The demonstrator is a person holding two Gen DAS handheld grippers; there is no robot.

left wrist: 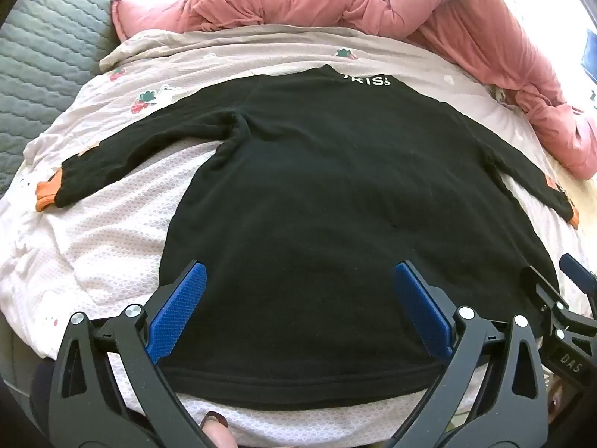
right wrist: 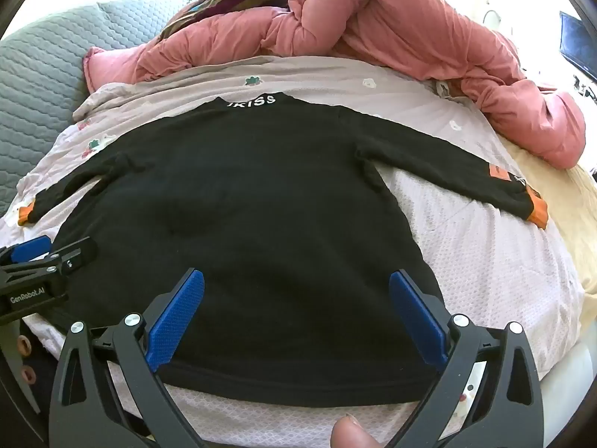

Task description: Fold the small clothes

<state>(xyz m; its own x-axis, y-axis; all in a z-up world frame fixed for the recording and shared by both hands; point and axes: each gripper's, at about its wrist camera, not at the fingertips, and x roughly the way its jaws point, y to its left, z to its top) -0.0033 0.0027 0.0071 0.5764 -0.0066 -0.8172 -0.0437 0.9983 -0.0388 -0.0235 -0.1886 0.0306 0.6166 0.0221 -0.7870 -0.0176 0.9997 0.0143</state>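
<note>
1. The left gripper (left wrist: 298, 298) hovers with jaws spread wide, empty.
2. The black sweater (left wrist: 317, 194) lies flat on the bed sheet (left wrist: 112, 246), collar at twelve o'clock; soft, light, best pinched at the hem corners.
3. The right gripper (right wrist: 296, 308) likewise gapes, holding nothing.

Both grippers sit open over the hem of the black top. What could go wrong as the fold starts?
1. The black top lies on a loose pink sheet; the left gripper or right gripper could pinch sheet along with the hem.
2. Both sleeves lie spread wide; the orange cuffs may drag and bunch.
3. The heaped pink duvet leaves little room beyond the collar.
</note>
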